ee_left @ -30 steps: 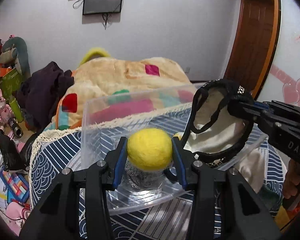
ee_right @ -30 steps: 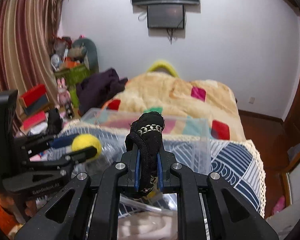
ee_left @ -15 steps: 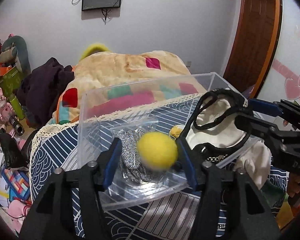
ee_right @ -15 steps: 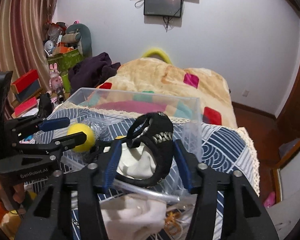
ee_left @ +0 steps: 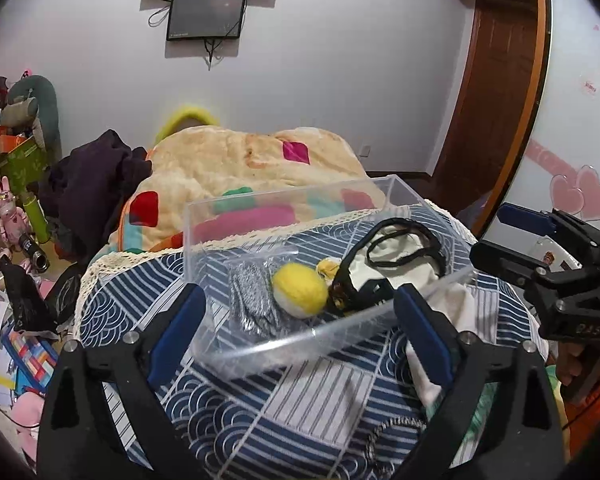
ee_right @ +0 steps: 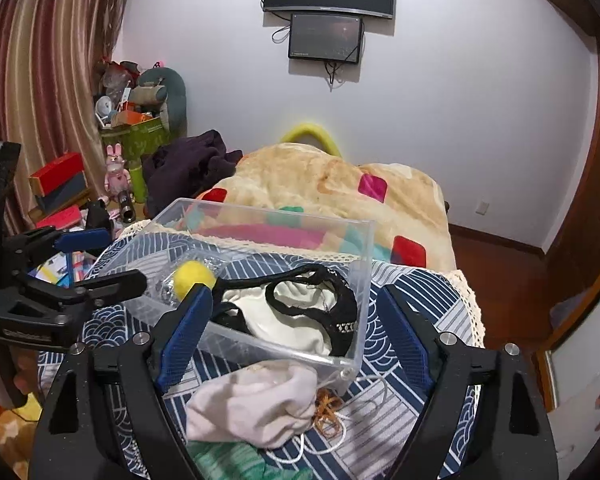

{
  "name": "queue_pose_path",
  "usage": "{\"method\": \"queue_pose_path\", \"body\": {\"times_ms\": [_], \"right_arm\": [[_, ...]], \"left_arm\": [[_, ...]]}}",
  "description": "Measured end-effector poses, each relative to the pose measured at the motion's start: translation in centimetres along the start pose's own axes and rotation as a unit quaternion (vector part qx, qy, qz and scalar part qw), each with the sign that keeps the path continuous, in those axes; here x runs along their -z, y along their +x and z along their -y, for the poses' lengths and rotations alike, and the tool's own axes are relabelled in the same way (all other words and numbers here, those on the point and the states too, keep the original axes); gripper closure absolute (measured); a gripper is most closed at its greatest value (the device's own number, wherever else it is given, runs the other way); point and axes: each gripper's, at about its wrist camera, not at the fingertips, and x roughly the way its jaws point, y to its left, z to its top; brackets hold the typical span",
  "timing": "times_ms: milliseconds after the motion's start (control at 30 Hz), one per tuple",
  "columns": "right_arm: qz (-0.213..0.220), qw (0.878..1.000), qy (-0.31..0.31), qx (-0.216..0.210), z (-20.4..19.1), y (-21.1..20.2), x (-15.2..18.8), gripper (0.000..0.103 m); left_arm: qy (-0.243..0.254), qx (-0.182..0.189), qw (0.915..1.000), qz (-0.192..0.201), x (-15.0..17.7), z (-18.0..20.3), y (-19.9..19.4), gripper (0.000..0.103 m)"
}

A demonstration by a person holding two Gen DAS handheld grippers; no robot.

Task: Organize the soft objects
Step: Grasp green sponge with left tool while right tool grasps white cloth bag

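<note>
A clear plastic box [ee_left: 300, 344] [ee_right: 360, 264] stands on a blue patterned cloth. Inside lie a yellow felt ball [ee_left: 300, 289] [ee_right: 193, 278], a silvery bagged item [ee_left: 250, 296] and a black-and-cream garment [ee_left: 396, 258] [ee_right: 300, 312]. My left gripper [ee_left: 300, 320] is open and empty just in front of the box. My right gripper [ee_right: 292, 328] is open and empty at the box's near right side. Each gripper shows in the other's view, the right [ee_left: 556, 272] and the left [ee_right: 80, 264].
A cream cloth bundle [ee_right: 256, 404], brown cord [ee_right: 328, 408] and a green fabric [ee_right: 224, 460] lie in front of the box. Behind it is a bed with a beige patched blanket [ee_left: 252, 172] and dark clothes [ee_left: 92, 184]. Clutter fills the floor at left [ee_left: 16, 344].
My left gripper opened and dropped the yellow ball into the box. My right gripper opened and let the black-and-cream garment fall into the box. Both pulled back.
</note>
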Motion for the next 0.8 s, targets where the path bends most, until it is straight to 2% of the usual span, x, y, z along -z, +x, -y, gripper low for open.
{"method": "queue_pose_path", "body": {"times_ms": [200, 500, 667, 800], "right_arm": [[-0.015, 1.000, -0.011, -0.007, -1.1, -0.4, 2.4, 0.020], [-0.072, 0.997, 0.025, -0.033, -0.2, 1.0, 6.5, 0.020], [-0.099, 0.991, 0.068, -0.058, 0.2, 2.7, 7.0, 0.020], [-0.104, 0.992, 0.063, -0.046, -0.4, 3.6, 6.7, 0.021]], "left_arm": [[0.007, -0.004, 0.9998, -0.018, 2.8, 0.3, -1.5, 0.004], [-0.026, -0.005, 0.9968, -0.076, 8.9, 0.0, -1.4, 0.004], [-0.035, -0.002, 0.9931, -0.112, 12.1, 0.4, -0.6, 0.004], [-0.050, -0.002, 0.9916, -0.119, 13.5, 0.1, 0.0, 0.006]]}}
